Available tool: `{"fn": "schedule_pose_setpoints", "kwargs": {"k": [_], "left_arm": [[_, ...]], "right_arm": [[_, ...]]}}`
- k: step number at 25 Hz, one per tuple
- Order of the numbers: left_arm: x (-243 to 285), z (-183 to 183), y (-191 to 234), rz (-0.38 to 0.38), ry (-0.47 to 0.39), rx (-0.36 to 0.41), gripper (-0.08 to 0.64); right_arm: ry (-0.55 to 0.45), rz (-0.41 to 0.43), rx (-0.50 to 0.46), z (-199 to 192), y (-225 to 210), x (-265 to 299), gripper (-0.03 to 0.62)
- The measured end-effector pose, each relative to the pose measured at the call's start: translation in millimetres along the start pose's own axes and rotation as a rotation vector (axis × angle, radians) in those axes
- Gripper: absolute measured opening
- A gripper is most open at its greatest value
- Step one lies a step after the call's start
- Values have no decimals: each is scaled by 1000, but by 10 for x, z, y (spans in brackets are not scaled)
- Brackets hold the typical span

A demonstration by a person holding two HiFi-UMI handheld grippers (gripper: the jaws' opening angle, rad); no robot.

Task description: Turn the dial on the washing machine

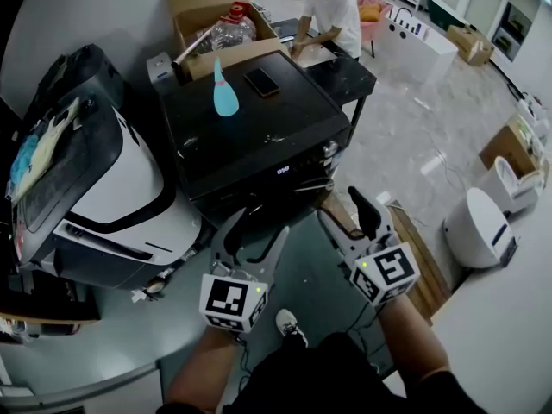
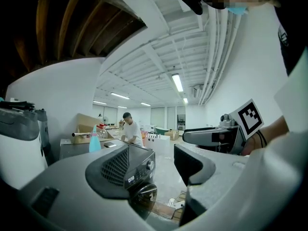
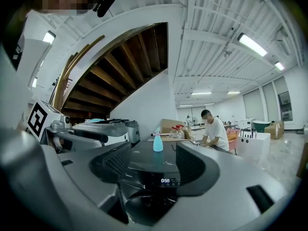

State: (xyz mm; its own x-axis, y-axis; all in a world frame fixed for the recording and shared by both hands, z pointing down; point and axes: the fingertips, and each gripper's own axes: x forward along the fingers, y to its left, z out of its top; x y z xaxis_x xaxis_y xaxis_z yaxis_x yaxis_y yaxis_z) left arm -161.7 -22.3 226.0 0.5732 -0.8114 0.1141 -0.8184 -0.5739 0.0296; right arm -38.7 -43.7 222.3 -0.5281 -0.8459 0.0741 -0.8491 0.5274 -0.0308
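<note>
A black front-loading washing machine (image 1: 259,132) stands ahead of me; its silver dial (image 1: 330,149) sits at the right end of the front panel. My left gripper (image 1: 256,231) and right gripper (image 1: 345,210) hover side by side just short of its front, both open and empty. In the left gripper view the dial (image 2: 150,165) and the lit display (image 2: 131,179) show between the jaws of the left gripper (image 2: 154,165). In the right gripper view the right gripper (image 3: 154,167) frames the machine's top and its display (image 3: 165,180). Neither gripper touches the machine.
A blue spray bottle (image 1: 226,89) and a phone (image 1: 261,82) lie on the machine's top. A white-and-black appliance (image 1: 112,188) stands close on the left. Cardboard boxes (image 1: 207,7) and a person in a white shirt (image 1: 332,15) are behind. A round white appliance (image 1: 479,231) stands right.
</note>
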Motion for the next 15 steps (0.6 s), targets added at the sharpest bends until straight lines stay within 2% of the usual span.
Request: {"fn": "schedule_pose_setpoints", "kwargs": {"k": [8,15], "left_arm": [[280,54,234,-13,-13,-19,275],[617,37,273,23,-6,-15,274]], "right_arm": [[24,-16,-32,-33,-163,282,285],[45,12,-36,-144,-480,471,293]]}}
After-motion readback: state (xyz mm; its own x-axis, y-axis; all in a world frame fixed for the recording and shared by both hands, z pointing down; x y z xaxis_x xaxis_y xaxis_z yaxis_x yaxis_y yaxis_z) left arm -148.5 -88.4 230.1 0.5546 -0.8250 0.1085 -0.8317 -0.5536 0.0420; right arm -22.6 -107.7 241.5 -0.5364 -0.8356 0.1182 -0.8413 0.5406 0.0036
